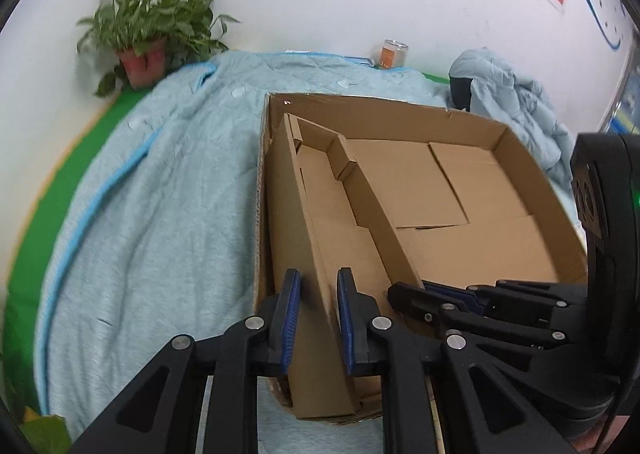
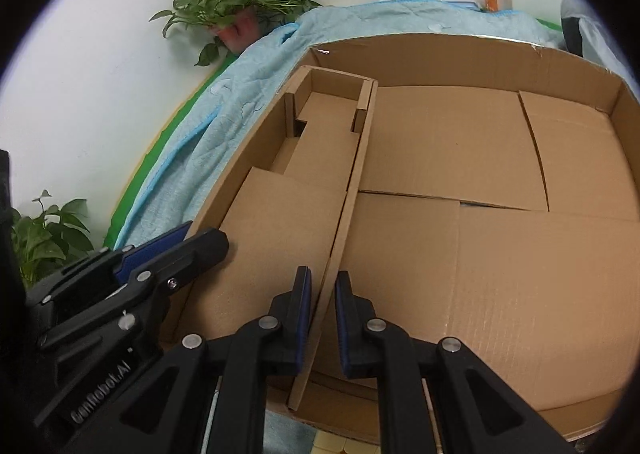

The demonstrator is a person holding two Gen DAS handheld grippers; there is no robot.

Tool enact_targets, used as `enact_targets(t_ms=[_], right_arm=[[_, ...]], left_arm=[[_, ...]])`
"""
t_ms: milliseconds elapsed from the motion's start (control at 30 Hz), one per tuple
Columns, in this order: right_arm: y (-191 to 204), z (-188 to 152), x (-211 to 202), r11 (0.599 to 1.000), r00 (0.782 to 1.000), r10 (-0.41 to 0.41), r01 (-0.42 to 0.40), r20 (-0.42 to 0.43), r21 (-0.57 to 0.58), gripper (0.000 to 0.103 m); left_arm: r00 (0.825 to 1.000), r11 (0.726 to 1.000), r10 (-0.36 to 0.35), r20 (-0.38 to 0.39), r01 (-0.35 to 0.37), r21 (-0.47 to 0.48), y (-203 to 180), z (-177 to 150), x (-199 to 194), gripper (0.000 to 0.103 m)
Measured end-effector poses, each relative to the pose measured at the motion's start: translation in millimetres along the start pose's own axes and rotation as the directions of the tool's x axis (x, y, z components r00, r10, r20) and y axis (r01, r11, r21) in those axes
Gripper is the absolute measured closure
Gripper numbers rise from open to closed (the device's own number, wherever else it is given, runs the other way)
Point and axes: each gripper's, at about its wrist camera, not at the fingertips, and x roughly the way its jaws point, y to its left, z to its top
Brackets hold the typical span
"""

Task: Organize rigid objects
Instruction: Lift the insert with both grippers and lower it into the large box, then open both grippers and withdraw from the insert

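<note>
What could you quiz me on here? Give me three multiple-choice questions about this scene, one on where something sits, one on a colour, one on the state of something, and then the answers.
1. Where is the small open cardboard box?
A. Inside the big cardboard box, along its left side
B. On the blanket outside it
C. Under the potted plant

2. What colour is the blanket?
A. Red
B. Light blue
C. Black

3. What is the right gripper doing?
A. Hanging wide open over nothing
B. Closed on the small box's right wall
C. Closed on the can

Answers: 1 A, its walls stand within the big box's rim. 2 B, pale blue cloth lies beside the box. 3 B, the thin cardboard wall runs between its two pads; the left gripper pinches the opposite wall.
</note>
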Motion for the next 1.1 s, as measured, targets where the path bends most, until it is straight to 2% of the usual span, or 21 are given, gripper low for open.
enact_targets(t_ms=[200, 400, 767, 900, 967, 1100], right_arm=[[-8.4, 3.7, 12.2, 0.998, 0.998, 0.047, -0.046, -0.030, 0.032, 0.092], [-6.0, 4.6, 28.3, 1.000, 0.998, 0.024, -0.023, -0.066, 0.017, 0.090], [-12.7, 0.2, 25.1, 0.999, 0.997, 0.032, -0.030, -0.076, 0.039, 0.090], [-11.8, 0.4, 25.3, 0.999, 0.996, 0.032, -0.030, -0.082, 0.032, 0.091], [-8.4, 1.2, 26.5, 0.999, 0.997, 0.032, -0.030, -0.076, 0.028, 0.091], [0.7, 4.3, 28.5, 1.000, 0.998, 0.006, -0.006, -0.062, -0.005, 0.091]], left_arm=[[1.000, 0.999, -0.030, 0.004, 0.030, -0.031, 2.4, -5.5, -9.5, 0.087], [0.998, 0.997, -0.057, -0.014, 0.056, -0.052, 3.1, -12.2, -9.8, 0.079], [0.988, 0.982, -0.113, -0.102, 0.095, -0.162, 11.8, -12.5, -2.5, 0.075], [0.984, 0.980, -0.103, -0.147, 0.075, -0.187, 19.1, -17.6, 7.8, 0.076], [0.988, 0.983, -0.077, -0.133, 0.054, -0.174, 20.6, -20.1, 5.4, 0.076], [0.990, 0.986, -0.071, -0.119, 0.052, -0.160, 18.9, -26.5, -3.8, 0.076]])
